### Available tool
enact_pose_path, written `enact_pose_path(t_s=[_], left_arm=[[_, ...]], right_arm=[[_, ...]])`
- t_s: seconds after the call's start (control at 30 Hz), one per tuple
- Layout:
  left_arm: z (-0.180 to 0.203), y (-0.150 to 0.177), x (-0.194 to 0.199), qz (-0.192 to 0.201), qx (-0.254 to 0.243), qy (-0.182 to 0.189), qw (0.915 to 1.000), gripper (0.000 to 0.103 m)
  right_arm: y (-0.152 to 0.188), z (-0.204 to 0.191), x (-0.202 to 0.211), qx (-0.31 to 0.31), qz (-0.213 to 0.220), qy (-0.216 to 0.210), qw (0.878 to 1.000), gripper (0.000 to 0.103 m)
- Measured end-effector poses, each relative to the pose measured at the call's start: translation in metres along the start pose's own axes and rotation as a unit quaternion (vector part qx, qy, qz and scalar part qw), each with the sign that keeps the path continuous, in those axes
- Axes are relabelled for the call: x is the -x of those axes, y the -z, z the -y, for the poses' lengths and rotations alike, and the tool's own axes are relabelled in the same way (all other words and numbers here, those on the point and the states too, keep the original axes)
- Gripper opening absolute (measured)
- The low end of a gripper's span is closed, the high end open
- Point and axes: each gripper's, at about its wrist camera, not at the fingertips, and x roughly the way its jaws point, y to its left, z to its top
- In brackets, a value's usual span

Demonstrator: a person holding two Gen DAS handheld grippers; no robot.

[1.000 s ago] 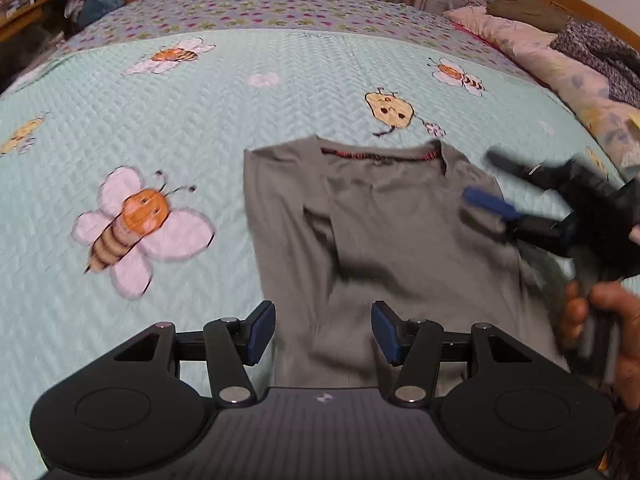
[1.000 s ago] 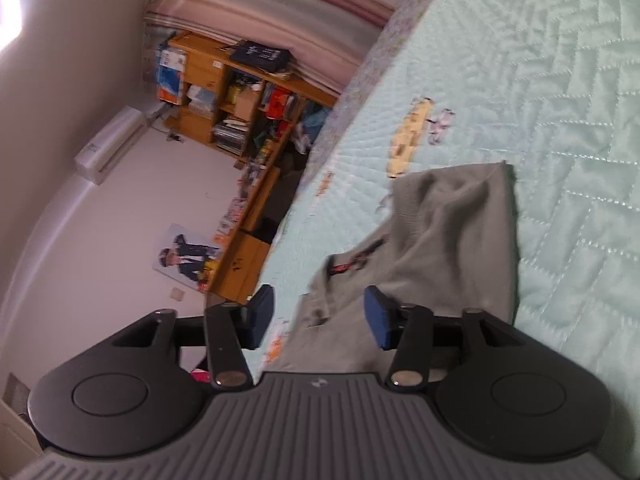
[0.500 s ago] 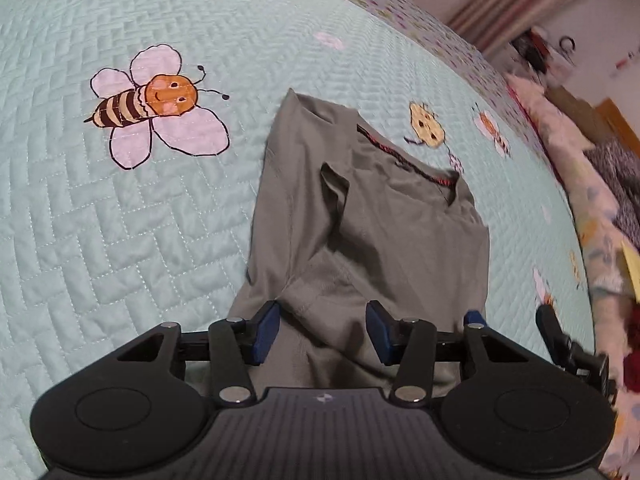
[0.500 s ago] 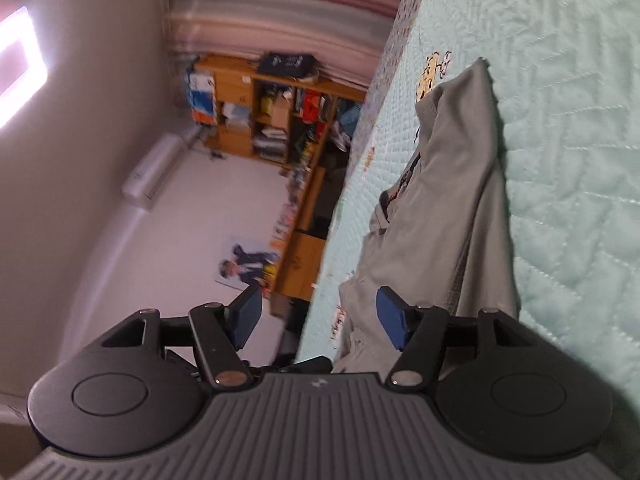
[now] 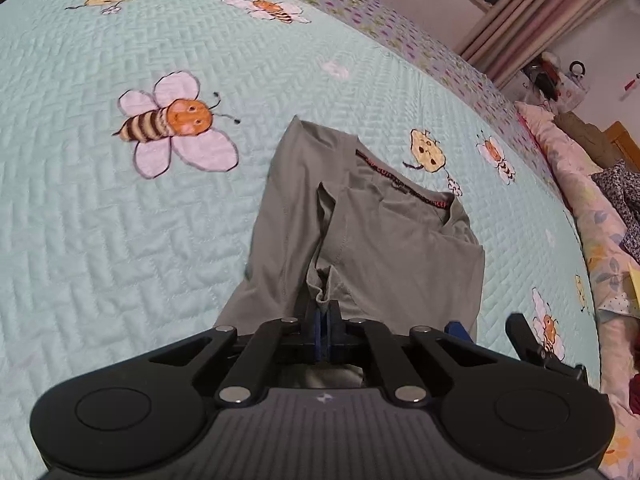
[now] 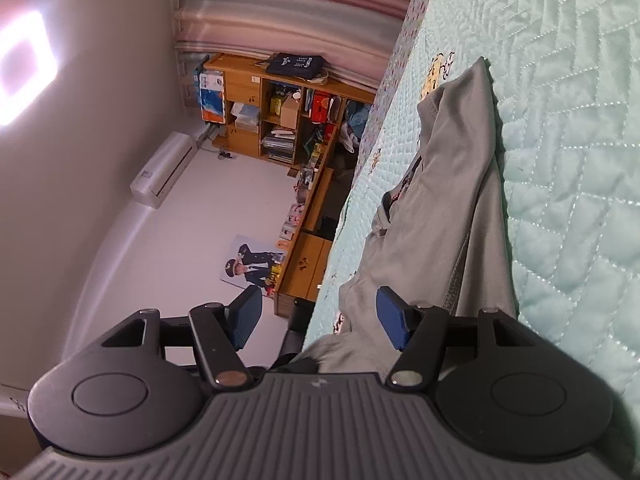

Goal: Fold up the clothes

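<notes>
A grey shirt (image 5: pixel 380 240) with a red-trimmed neckline lies partly folded on the mint quilted bedspread (image 5: pixel 120 220). My left gripper (image 5: pixel 323 312) points down at the shirt's near part and is shut on a pinched ridge of its fabric. To its right, my right gripper (image 5: pixel 486 326) sits at the shirt's near right edge. In the right wrist view that gripper (image 6: pixel 320 312) is rolled on its side and open, with the shirt (image 6: pixel 452 184) edge bunched between its pads, which are not pressing on it.
The bedspread carries bee prints (image 5: pixel 176 124). Floral pillows and dark clothes (image 5: pixel 592 208) line the bed's right side. Past the bed's far edge stand a wooden bookshelf (image 6: pixel 280 120) and curtains (image 5: pixel 496 40).
My left jaws have closed on a fold of the shirt, and the left wrist has rolled. The right gripper came down to the shirt's near right edge and then held still.
</notes>
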Motion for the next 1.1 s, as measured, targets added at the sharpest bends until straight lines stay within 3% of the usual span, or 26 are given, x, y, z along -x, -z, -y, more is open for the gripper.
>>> enact_pose_path(t_s=[0.07,0.13,0.2,0.3,0.4,0.5,0.57,0.63,0.7,0.8,0.9,0.97,1.03,1.1], left_arm=[[-0.005,0.002,-0.008,-0.02,0.003,-0.021,0.9996,0.003],[-0.014,0.004,-0.019,-0.051,0.018,-0.021,0.9983,0.011],[-0.019,0.006,-0.021,-0.061,0.022,-0.023,0.9976,0.011],[-0.011,0.008,-0.007,-0.036,-0.014,-0.048,0.9981,0.022],[0.0,0.007,0.011,0.006,-0.041,-0.065,0.997,0.023],[0.015,0.003,0.017,0.036,-0.076,-0.049,0.9952,0.038],[0.023,0.003,0.002,0.021,-0.101,-0.037,0.994,0.051],[0.021,0.003,-0.021,-0.006,-0.104,-0.045,0.9936,0.046],[0.019,0.003,-0.039,-0.026,-0.106,-0.05,0.9928,0.045],[0.014,0.003,-0.015,-0.001,-0.108,-0.025,0.9939,0.045],[0.009,0.014,0.022,0.014,-0.146,-0.006,0.9891,0.048],[0.004,0.026,0.051,0.025,-0.181,0.001,0.9831,0.063],[-0.008,0.048,0.082,0.039,-0.216,-0.015,0.9755,0.077],[-0.023,0.072,0.109,0.052,-0.249,-0.045,0.9661,0.078]], right_arm=[[0.0,-0.001,-0.002,0.001,0.0,0.004,1.0,0.064],[0.0,-0.003,-0.005,0.004,-0.002,0.01,1.0,0.064],[0.0,-0.005,-0.006,0.009,-0.004,0.015,1.0,0.064],[0.0,-0.006,-0.006,0.007,-0.005,0.018,1.0,0.065],[-0.001,-0.013,-0.003,0.002,-0.003,0.011,1.0,0.068],[-0.003,-0.028,0.006,0.004,0.009,-0.006,1.0,0.069],[-0.002,-0.033,0.001,0.011,-0.017,0.008,1.0,0.072],[0.0,-0.035,-0.008,0.026,-0.052,0.048,0.997,0.072],[0.005,-0.032,-0.021,0.059,-0.091,0.116,0.987,0.061],[0.007,-0.043,-0.011,0.054,-0.075,0.113,0.989,0.066],[0.014,-0.07,0.009,0.094,-0.061,0.106,0.988,0.068],[0.024,-0.096,0.027,0.142,-0.074,0.094,0.983,0.068],[0.038,-0.12,0.049,0.188,-0.096,0.095,0.973,0.069],[0.054,-0.138,0.075,0.225,-0.117,0.108,0.961,0.07]])
